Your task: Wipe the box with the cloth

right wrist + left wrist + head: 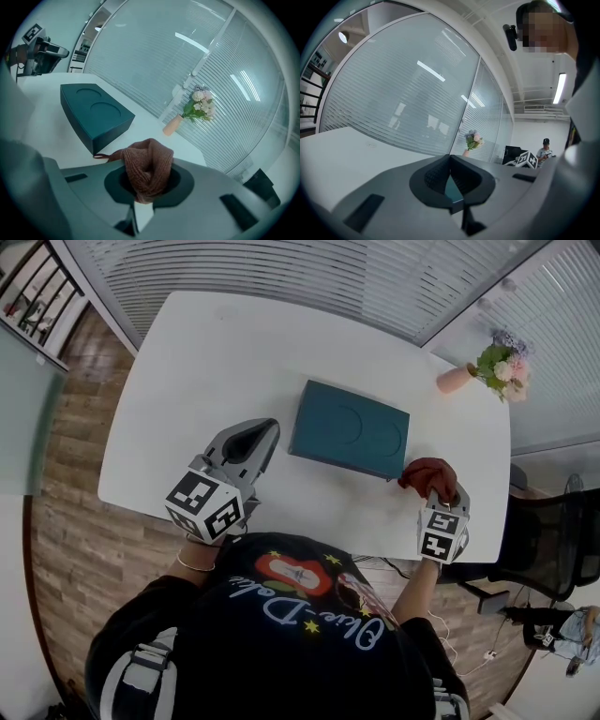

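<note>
White tabletop (187, 381) carries teal box (349, 430). Right gripper (147, 180) fingers clamp bunched brown cloth (147, 161) just beside the box corner, likely staged for wiping. Left gripper (451, 176) fingers together, empty.

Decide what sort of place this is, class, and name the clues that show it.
Probably an office or meeting room: a white table, slatted blinds on glass walls, and a black office chair beside the table.
</note>
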